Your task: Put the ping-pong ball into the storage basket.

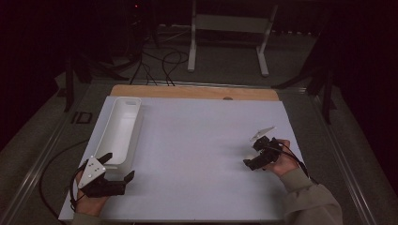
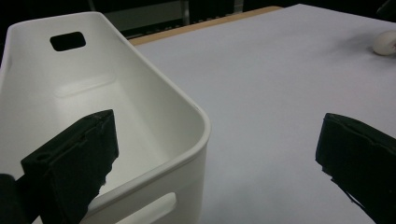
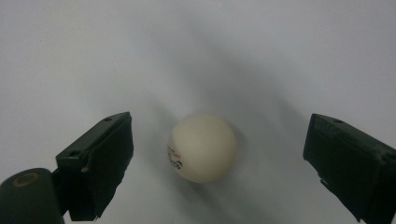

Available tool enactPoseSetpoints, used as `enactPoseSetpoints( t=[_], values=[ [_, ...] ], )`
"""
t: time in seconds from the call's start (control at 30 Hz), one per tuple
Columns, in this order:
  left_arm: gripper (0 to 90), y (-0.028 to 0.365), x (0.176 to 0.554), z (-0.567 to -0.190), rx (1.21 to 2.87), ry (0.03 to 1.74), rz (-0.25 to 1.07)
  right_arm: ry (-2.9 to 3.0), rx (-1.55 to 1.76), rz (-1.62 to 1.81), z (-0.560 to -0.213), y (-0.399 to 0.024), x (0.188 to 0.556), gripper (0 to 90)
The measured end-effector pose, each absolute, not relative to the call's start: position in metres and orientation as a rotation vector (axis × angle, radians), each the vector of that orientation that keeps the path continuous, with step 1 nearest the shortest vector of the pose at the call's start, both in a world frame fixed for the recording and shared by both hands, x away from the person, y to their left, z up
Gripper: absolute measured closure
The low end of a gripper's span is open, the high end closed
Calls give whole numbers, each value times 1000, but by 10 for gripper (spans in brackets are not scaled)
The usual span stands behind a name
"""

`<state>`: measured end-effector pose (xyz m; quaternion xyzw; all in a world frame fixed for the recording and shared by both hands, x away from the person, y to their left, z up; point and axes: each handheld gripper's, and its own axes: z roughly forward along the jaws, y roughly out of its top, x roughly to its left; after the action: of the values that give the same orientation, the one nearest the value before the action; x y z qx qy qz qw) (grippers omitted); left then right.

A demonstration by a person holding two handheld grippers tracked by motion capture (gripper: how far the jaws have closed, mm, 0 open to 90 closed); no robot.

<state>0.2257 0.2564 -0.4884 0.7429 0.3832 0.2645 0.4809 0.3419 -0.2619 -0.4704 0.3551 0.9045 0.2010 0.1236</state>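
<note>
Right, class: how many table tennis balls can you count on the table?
1. The table tennis ball lies on the white table between the open jaws of the right gripper; the white bin looks empty.

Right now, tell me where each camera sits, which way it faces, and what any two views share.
High view: above the person's side, looking forward and down on the table; forearms, left hand-held gripper and right hand-held gripper show.
Left gripper view: along open jaws, toward the white bin and a distant ball.
Right gripper view: down between open jaws at that ball.
Shared: ball in both gripper views; bin with the high view.
</note>
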Motion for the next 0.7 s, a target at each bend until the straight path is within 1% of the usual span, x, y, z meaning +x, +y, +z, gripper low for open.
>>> enactPoseSetpoints(
  t=[0.7],
  values=[
    [0, 256, 226, -488, 1812, 934, 645, 2673, 1040, 537, -477, -258, 344, 81]
  ],
)
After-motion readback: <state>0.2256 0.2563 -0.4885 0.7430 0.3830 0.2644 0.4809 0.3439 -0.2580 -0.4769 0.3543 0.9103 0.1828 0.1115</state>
